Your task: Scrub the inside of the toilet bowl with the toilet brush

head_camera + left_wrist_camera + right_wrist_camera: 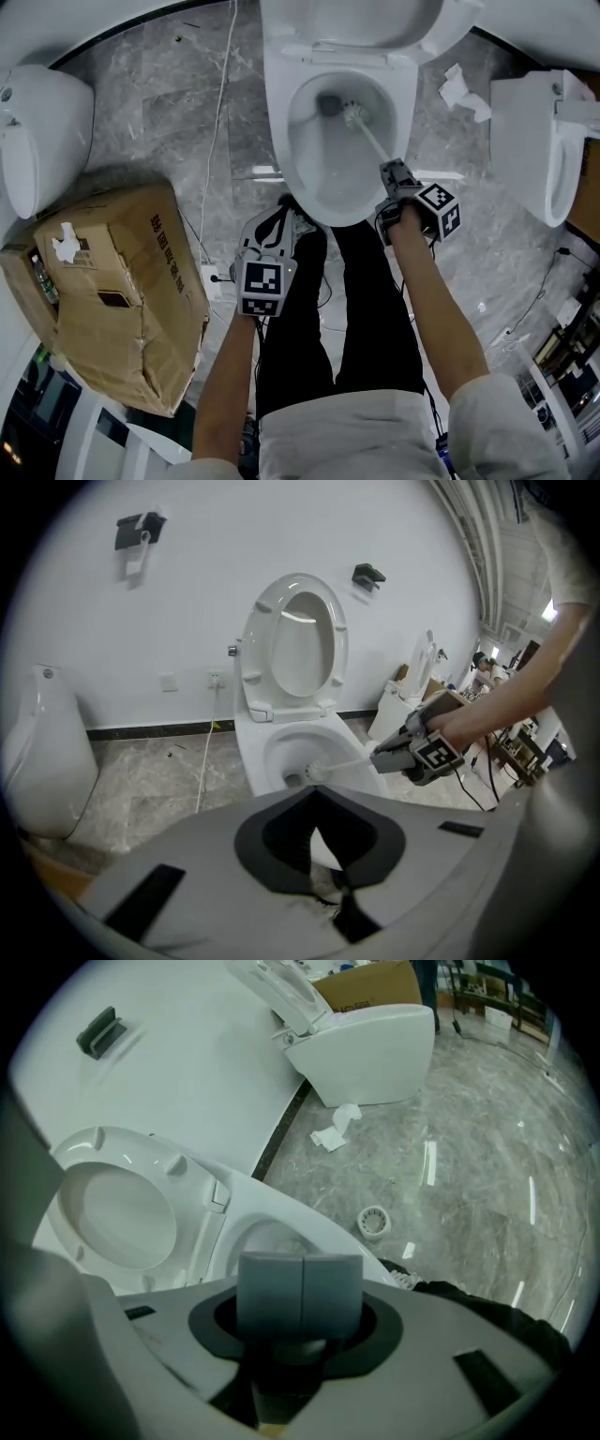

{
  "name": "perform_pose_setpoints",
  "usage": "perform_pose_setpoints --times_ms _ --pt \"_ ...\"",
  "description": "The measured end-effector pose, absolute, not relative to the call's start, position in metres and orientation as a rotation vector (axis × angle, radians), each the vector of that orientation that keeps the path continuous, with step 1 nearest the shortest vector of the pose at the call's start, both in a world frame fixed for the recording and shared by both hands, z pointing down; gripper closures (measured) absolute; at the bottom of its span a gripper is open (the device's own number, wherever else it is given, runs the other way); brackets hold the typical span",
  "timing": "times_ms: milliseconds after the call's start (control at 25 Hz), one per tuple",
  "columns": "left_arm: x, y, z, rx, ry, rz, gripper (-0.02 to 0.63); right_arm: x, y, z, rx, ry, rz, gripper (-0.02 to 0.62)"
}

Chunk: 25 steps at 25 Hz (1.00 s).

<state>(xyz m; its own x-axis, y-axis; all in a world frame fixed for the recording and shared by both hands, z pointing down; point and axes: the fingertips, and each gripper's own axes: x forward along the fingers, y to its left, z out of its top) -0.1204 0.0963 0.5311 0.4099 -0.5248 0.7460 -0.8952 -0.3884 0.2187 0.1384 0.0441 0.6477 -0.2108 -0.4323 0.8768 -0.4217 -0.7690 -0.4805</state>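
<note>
The white toilet bowl (pixel 281 150) stands open with its seat and lid raised (pixel 295 639). A toilet brush reaches into it, the bristle head (pixel 353 114) close to the drain and the pale handle (pixel 373 142) slanting back to the right. My right gripper (pixel 391 172) is shut on the handle's end above the bowl's front right rim; its grey pads (pixel 272 1288) meet in the right gripper view. The left gripper view shows the brush head (pixel 316 772) inside the bowl. My left gripper (pixel 284 204) hangs shut and empty just in front of the bowl's near rim.
A worn cardboard box (pixel 112 281) sits on the floor at the left, with a white fixture (pixel 37 131) behind it. A second toilet (pixel 534 141) stands at the right, crumpled tissue (pixel 464 92) beside it. A cable (pixel 220 122) runs along the marble floor. The person's black-trousered legs (pixel 300 328) face the bowl.
</note>
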Motion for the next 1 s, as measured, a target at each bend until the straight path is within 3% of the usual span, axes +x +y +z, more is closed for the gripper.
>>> perform_pose_setpoints --times_ms 480,760,1000 --pt "-0.140 0.126 0.532 2.061 -1.228 0.735 0.581 0.108 0.096 0.662 -2.020 1.161 -2.333 0.413" --pt "-0.151 0.154 0.506 2.037 -1.245 0.749 0.581 0.085 0.110 0.613 -2.105 2.078 -2.280 0.413" --pt "-0.151 0.163 0.452 2.016 -1.283 0.779 0.581 0.088 0.116 0.519 -2.080 2.517 -1.964 0.414"
